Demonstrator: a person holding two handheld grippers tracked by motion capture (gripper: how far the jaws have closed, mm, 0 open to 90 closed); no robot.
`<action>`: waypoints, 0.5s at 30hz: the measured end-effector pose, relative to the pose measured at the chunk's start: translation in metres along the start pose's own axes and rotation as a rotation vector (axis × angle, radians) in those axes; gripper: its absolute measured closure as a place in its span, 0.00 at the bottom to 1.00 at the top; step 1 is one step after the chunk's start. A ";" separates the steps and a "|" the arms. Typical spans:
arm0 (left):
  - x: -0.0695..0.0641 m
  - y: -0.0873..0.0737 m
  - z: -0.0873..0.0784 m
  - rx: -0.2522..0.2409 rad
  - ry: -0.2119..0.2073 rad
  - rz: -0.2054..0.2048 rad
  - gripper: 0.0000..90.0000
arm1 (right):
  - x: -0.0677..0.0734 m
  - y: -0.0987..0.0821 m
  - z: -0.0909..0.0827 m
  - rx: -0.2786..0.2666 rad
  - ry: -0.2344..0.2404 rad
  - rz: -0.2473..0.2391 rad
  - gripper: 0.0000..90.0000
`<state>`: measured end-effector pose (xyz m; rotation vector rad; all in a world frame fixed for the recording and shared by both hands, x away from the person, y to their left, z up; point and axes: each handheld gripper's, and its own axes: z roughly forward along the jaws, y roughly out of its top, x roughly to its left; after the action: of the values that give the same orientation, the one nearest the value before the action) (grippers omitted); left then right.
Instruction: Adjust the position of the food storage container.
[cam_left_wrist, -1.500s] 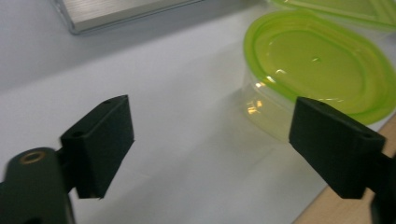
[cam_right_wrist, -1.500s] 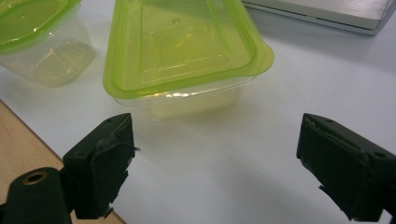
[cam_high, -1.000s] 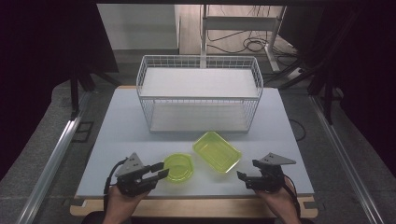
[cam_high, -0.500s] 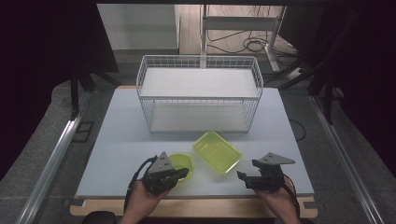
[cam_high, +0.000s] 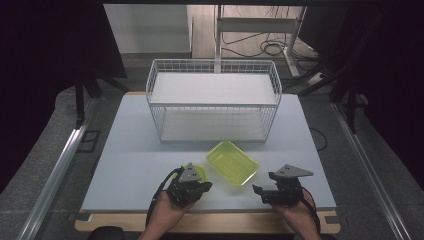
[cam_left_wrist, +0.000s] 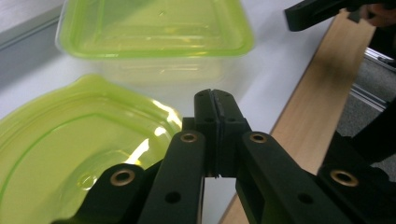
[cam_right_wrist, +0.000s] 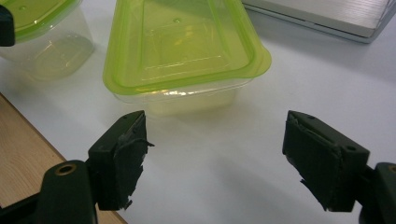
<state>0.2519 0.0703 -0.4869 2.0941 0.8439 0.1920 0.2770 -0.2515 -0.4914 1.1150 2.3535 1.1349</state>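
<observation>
The left gripper (cam_high: 191, 186) sits low at the near edge of the table (cam_high: 130, 165), its jaws pressed together with no gap between the pads. They have just been closing, and in the left gripper view the tips (cam_left_wrist: 215, 108) meet right at the rim of the round tub (cam_left_wrist: 70, 154); whether the thin green edge of its lid is pinched between them I cannot tell, since the jaws hide that spot. From above, the round tub (cam_high: 200, 170) peeks out from behind this gripper, touching it or very nearly so. The right gripper (cam_high: 272, 190) rests near the same table edge, well apart from the left one, its jaws spread wide and nothing between them. In its own view the pads (cam_right_wrist: 120, 158) frame bare white tabletop, with the rectangular tub (cam_right_wrist: 182, 51) lying just ahead of them, apart from both tips. That tub (cam_high: 233, 162), clear below and lime green on top, lies at an angle between the two grippers, just beside the round one. Farther back in the middle of the table stands a white wire rack (cam_high: 214, 100) with two shelves.
</observation>
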 end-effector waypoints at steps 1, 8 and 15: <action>0.001 0.000 0.000 -0.004 -0.008 -0.011 1.00 | 0.000 0.000 0.000 0.002 0.000 -0.001 0.25; 0.010 -0.003 -0.003 -0.012 -0.012 -0.051 1.00 | 0.000 -0.001 0.001 0.009 0.005 -0.011 0.25; 0.017 -0.005 -0.007 -0.011 0.006 -0.070 1.00 | 0.001 -0.002 0.002 0.016 0.008 -0.012 0.25</action>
<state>0.2596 0.0879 -0.4885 2.0514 0.9157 0.1651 0.2769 -0.2506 -0.4938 1.1019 2.3763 1.1198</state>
